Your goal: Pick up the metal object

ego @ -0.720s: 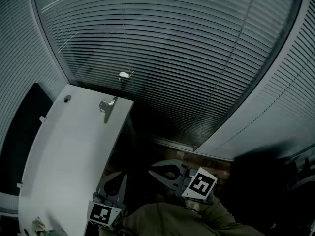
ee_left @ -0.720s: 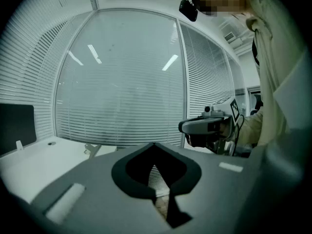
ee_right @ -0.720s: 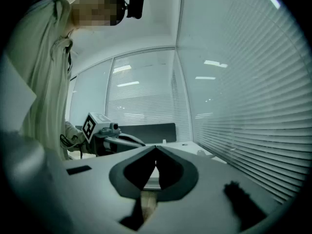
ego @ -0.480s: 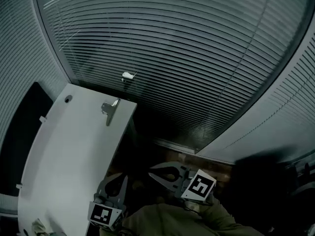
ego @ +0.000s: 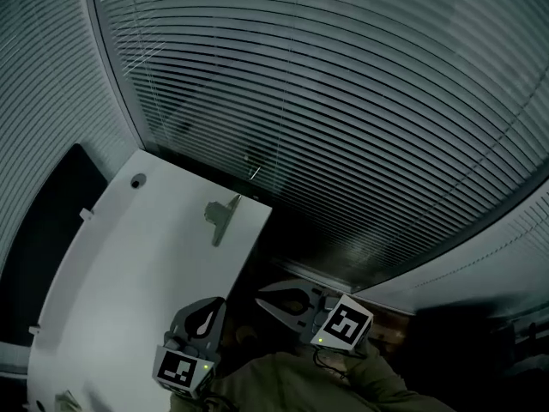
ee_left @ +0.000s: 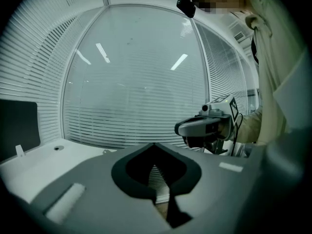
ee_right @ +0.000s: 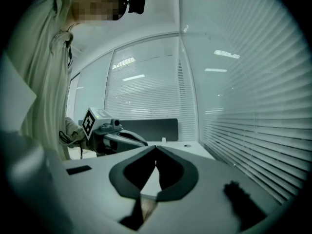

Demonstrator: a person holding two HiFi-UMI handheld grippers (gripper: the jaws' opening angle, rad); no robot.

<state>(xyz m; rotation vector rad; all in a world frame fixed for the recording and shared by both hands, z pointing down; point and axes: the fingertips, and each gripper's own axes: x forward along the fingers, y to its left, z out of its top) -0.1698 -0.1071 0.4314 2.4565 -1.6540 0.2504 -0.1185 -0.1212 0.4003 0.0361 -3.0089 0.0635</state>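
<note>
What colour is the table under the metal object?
White table, clearest in the head view.

I have the right tongs (ee_right: 155, 151) filling the lower half of the frame. Their two jaws meet tip to tip with nothing gripped, and through the dark opening below the tips I see a pale sliver of the white table (ee_right: 191, 149). At middle left the left tongs (ee_right: 138, 140) point toward the centre, with their marker cube (ee_right: 90, 121) turned my way. A person's pale jacket (ee_right: 44, 87) runs down the left edge, and a small black camera (ee_right: 138, 0) sits at upper left. Behind the table stands a dark panel (ee_right: 148, 129). Slatted blinds (ee_right: 253, 121) cover the right side and the far glass.
</note>
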